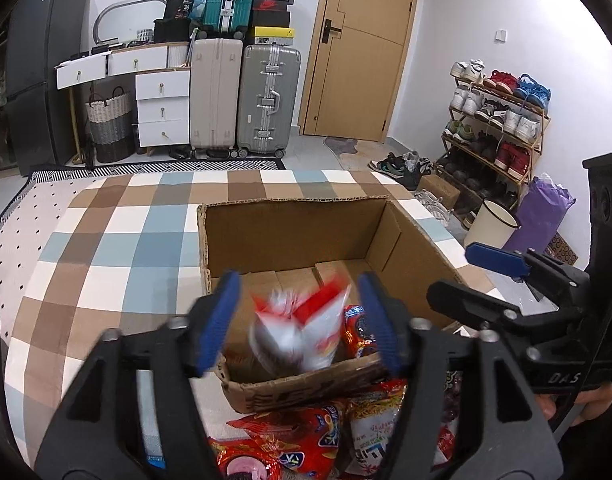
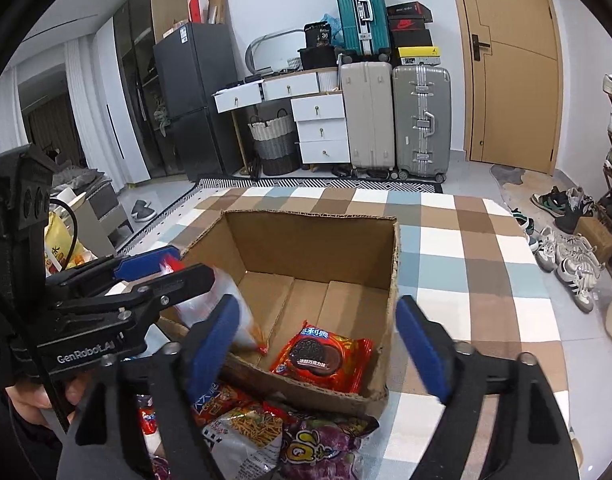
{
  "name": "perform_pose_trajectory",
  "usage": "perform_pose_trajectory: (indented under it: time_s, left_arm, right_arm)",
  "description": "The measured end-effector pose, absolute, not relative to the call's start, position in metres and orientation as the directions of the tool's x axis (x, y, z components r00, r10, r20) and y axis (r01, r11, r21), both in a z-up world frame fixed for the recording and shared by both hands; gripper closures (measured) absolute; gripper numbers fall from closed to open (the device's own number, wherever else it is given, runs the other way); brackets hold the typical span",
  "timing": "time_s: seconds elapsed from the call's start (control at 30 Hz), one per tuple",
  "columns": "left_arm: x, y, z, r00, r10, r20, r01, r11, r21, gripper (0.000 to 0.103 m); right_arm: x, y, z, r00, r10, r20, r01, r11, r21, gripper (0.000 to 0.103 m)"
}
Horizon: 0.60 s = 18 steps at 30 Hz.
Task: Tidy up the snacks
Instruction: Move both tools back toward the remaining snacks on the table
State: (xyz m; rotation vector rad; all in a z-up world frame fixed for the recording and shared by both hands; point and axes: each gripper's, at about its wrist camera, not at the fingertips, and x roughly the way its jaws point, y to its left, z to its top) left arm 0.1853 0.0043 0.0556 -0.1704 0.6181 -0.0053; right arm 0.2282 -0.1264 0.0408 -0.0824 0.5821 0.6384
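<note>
Both our pairs of fingers stand apart, pads clear of everything. Left gripper (image 1: 301, 320) is spread over the near-left corner of the cardboard box (image 1: 297, 236), and a white-and-red packet (image 1: 301, 332) sits between its blue pads (image 1: 219, 320), touching neither; it is smeared with blur, so we cannot read its print or tell whether it is resting or dropping. From the right wrist view that same packet (image 2: 225, 304) shows half-hidden behind our left gripper (image 2: 165, 270) and one blue pad.

Right gripper (image 2: 322, 348) is wider still, holding nothing, framing an orange-red cookie packet (image 2: 326, 356) that lies flat on the box floor by the near wall. In the left view, only a sliver of it (image 1: 358, 332) shows.

Outside the box, against its near wall, lies a heap of snack packets (image 2: 265, 432): red ones, a noodle bag, a purple one. Our own fingers cut much of the heap off, and the frame edge takes the rest.

Both grippers point forward and downward, side by side, near each other but apart. A bit of hand (image 2: 29, 396) shows under the left handle, and fingers (image 1: 578, 400) curl under the right one (image 1: 478, 276).

Far half of the box floor is bare cardboard, walls upright, rim ragged at the near edge. Around it, the checked cloth (image 2: 466, 264) runs open to the far side and to the right.
</note>
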Motion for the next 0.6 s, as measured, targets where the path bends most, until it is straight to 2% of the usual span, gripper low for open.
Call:
perform_pose_trajectory:
  time_s: [0.13,0.17,0.37,0.6]
  left_arm:
    - [0.170,0.004,0.066,0.832,-0.061,-0.551,-0.035,0.986,-0.163,0.013]
    - [0.165,0.003,0.068,0.831,-0.050,-0.554,-0.043,0.987,-0.154,0.003]
    - [0.131,0.000,0.077,0.830,0.006,-0.558,-0.077,0.992,-0.103,0.001]
    - [0.088,-0.004,0.080,0.811,0.032,-0.584,-0.099,0.992,-0.082,0.001]
  right_arm:
    - [0.218,-0.140,0.046,0.671,0.536,-0.513,-0.567,0.816,0.111,0.002]
    - [0.215,-0.146,0.047,0.673,0.539,-0.507,-0.564,0.817,0.120,0.002]
    - [0.200,-0.172,0.044,0.654,0.550,-0.520,-0.543,0.819,0.184,0.000]
    - [0.171,-0.182,0.031,0.629,0.529,-0.570,-0.537,0.825,0.173,0.000]
